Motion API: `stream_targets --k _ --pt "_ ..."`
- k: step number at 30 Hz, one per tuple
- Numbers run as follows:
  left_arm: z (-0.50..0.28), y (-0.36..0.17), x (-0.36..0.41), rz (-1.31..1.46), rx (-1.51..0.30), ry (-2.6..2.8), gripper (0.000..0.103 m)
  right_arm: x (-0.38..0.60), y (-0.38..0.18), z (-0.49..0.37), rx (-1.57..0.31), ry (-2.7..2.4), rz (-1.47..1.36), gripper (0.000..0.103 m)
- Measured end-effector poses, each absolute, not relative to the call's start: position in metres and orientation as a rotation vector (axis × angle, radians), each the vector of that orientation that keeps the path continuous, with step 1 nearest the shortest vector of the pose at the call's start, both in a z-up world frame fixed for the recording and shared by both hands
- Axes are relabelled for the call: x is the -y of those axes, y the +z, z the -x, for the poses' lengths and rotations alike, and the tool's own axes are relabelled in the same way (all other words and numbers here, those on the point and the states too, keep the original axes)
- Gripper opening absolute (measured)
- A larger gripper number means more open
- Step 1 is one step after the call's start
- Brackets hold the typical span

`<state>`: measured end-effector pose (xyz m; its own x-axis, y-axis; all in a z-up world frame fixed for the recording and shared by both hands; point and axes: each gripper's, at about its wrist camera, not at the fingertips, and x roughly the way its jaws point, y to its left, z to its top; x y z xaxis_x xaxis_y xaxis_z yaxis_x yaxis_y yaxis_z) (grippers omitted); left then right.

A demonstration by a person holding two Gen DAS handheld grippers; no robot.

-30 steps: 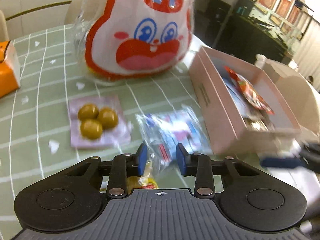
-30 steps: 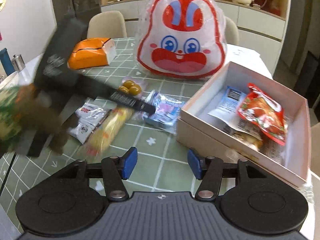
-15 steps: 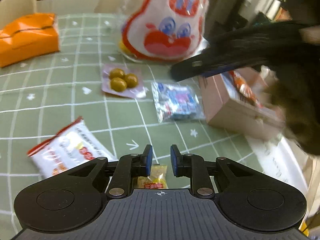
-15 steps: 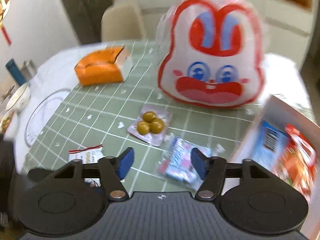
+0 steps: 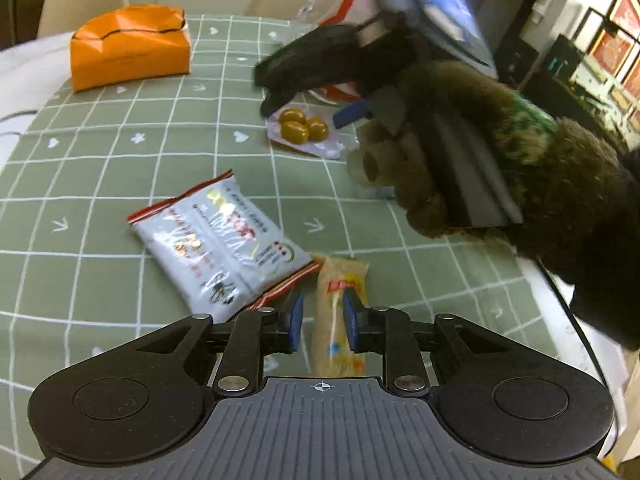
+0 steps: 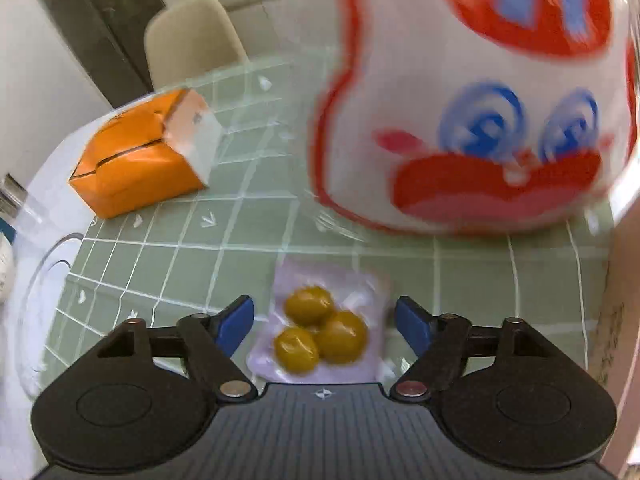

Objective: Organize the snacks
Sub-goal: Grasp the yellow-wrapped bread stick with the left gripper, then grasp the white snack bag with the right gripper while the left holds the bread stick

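In the left wrist view my left gripper [image 5: 320, 320] straddles a long yellow snack bar [image 5: 340, 316] on the green checked tablecloth; the jaws stand narrowly apart around it, and I cannot tell whether they touch it. A grey-white snack packet [image 5: 220, 240] lies just left of it. My right gripper [image 6: 324, 320] is open wide, with a clear pouch of three green olives [image 6: 320, 330] between its fingers on the cloth. The pouch also shows in the left wrist view [image 5: 302, 130], under the right gripper's tips [image 5: 280, 80]. The blue packet is hidden behind the right hand.
A big rabbit-face bag [image 6: 480, 100] stands just behind the olives. An orange box [image 6: 140, 160] lies at the back left, also in the left wrist view [image 5: 128, 44]. A glass plate [image 6: 36, 300] lies at the left table edge. A pink box edge [image 6: 624, 320] is at right.
My right gripper moved forward and down over the olive pouch. My left gripper pulled back and left, now around the yellow bar, jaws slightly wider than half a second ago.
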<state>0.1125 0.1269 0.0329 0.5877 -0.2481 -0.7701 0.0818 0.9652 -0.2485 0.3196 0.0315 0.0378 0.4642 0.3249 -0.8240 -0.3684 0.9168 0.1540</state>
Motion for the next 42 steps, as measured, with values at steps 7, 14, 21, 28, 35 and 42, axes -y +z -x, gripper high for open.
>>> stream_targets --k 7,14,21,28,35,42 --pt "-0.107 0.037 -0.119 0.143 -0.938 -0.198 0.028 -0.028 0.055 -0.271 -0.931 0.546 0.272 0.028" --pt "-0.108 0.031 -0.105 0.131 -0.987 -0.225 0.033 0.017 0.08 -0.218 -0.951 0.568 0.254 0.006" --pt "-0.104 0.025 -0.091 0.134 -1.001 -0.262 0.031 0.074 0.086 -0.17 -0.934 0.543 0.217 0.007" --pt "-0.075 0.055 -0.111 0.215 -0.917 -0.205 0.03 0.087 0.069 -0.134 -0.801 0.429 0.226 0.061" --pt "-0.064 0.065 -0.191 0.378 -0.926 0.059 0.03 0.04 0.057 -0.109 -0.87 0.428 0.101 0.071" --pt "-0.088 0.046 -0.263 0.433 -0.963 0.003 0.03 -0.048 0.067 -0.108 -0.809 0.554 0.149 0.072"
